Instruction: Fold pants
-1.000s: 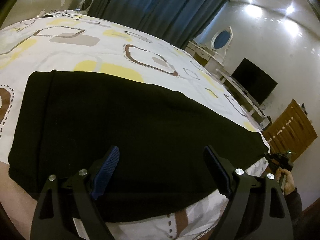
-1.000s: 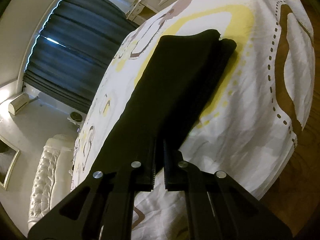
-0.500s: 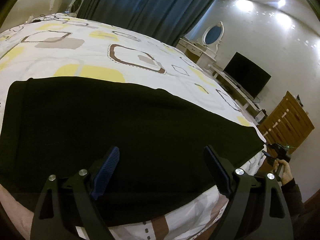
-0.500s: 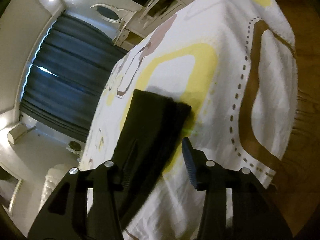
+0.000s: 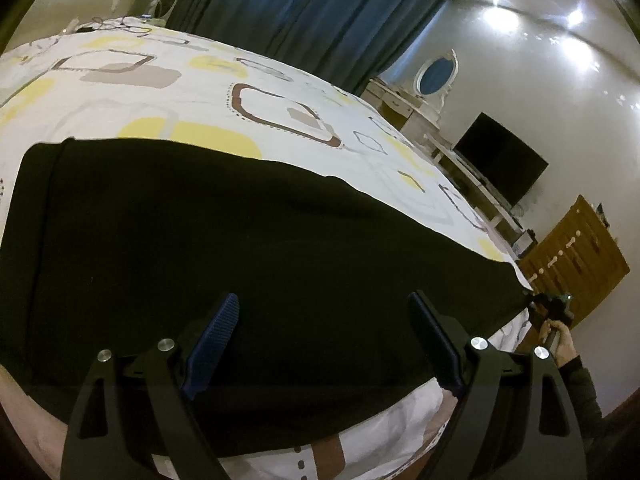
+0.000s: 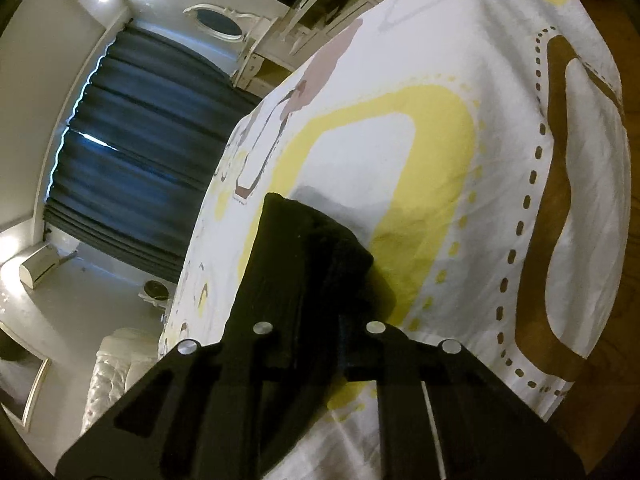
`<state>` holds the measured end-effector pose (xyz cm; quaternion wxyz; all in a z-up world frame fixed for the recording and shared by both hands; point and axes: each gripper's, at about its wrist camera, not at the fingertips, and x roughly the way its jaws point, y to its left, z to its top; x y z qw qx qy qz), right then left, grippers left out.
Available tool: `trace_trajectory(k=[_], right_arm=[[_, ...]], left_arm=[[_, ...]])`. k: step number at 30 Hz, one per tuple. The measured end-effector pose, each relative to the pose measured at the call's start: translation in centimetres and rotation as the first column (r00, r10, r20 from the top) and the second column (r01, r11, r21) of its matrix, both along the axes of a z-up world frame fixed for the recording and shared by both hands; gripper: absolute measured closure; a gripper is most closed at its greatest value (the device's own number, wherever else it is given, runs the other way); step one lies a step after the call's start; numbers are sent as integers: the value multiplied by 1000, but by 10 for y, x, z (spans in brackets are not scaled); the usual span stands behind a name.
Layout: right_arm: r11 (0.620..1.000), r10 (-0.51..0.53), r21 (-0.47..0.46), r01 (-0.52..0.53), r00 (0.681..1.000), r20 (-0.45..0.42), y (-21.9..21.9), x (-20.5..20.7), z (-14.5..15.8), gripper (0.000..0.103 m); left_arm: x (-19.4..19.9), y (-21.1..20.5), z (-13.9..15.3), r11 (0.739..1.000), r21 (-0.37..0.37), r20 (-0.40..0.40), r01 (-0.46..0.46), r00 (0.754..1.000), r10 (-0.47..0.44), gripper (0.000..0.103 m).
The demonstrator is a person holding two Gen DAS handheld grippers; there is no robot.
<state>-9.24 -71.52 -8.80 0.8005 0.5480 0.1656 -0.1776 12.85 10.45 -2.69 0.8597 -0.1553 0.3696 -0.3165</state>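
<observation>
Black pants lie flat and lengthwise across the patterned bed sheet. My left gripper hovers open over their near edge, with nothing pinched between its blue pads. At the far right end of the pants, a hand holds my right gripper. In the right wrist view, the leg end of the pants sits between the jaws of the right gripper. Those jaws are closing and pinch the dark cloth. The fingertips are hard to tell from the fabric.
The bed sheet drops over the mattress edge to a wooden floor. Dark curtains, a white dresser with an oval mirror, a TV and a wooden cabinet stand beyond the bed.
The right gripper slid along the leg to its end, opened, then closed on the hem. The left gripper stayed open and its view shifted only slightly.
</observation>
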Motion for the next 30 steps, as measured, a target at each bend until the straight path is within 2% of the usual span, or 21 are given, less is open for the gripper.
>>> trace_trajectory(k=[4, 10, 16, 23, 30], right_arm=[[1000, 10, -19, -9, 999, 51, 7, -13, 11, 91], [994, 64, -94, -54, 993, 104, 28, -10, 49, 91], [978, 136, -178, -112, 982, 131, 56, -1, 85, 91], [950, 234, -244, -197, 963, 133, 91, 15, 111, 91], [913, 309, -310, -265, 946, 100, 128, 29, 127, 91]], left_arm=[[1, 0, -3, 1000, -9, 5, -7, 1000, 7, 18], [-2, -5, -4, 1000, 19, 19, -12, 1000, 11, 18], [-1, -1, -4, 1000, -6, 9, -21, 1000, 22, 18], [-7, -5, 4, 1000, -10, 16, -17, 1000, 18, 18], [-11, -9, -2, 999, 31, 53, -16, 998, 15, 18]])
